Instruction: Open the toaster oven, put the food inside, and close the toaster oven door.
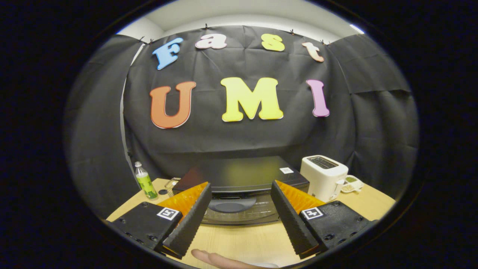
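A: Where is the low black toaster oven with the glass door [242,190]?

B: On the light wooden table [239,239], just ahead of the gripper [241,192], its door and dark handle [229,205] showing between the two fingers. The door looks closed, though the fisheye makes that hard to judge.

A: And the gripper?

B: Spread wide, holding nothing, hovering over the table in front of the oven.

A: Anything else?

B: A white two-slot pop-up toaster [324,177] just right of the oven, a small white dish of greenish food [351,184] beyond it, a green-labelled plastic bottle [145,181] to the left, and a fingertip [220,259] below the fingers.
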Action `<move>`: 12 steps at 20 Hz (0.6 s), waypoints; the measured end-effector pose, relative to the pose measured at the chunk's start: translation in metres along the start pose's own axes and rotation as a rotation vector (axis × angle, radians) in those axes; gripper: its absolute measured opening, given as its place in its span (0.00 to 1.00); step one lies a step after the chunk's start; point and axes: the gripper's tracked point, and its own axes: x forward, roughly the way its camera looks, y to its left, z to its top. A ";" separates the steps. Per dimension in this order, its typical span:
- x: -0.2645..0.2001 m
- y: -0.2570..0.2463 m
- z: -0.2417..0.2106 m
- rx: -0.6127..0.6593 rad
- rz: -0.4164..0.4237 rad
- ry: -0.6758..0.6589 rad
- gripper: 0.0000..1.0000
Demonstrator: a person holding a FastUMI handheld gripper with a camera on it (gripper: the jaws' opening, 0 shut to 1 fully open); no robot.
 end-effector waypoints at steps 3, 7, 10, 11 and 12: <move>0.019 0.005 -0.006 -0.016 0.006 -0.003 1.00; 0.038 0.018 -0.021 -0.018 0.022 0.015 1.00; 0.050 0.015 -0.026 -0.052 0.003 0.013 1.00; 0.054 0.015 -0.028 -0.054 0.004 0.017 1.00; 0.056 0.016 -0.029 -0.066 0.005 0.021 1.00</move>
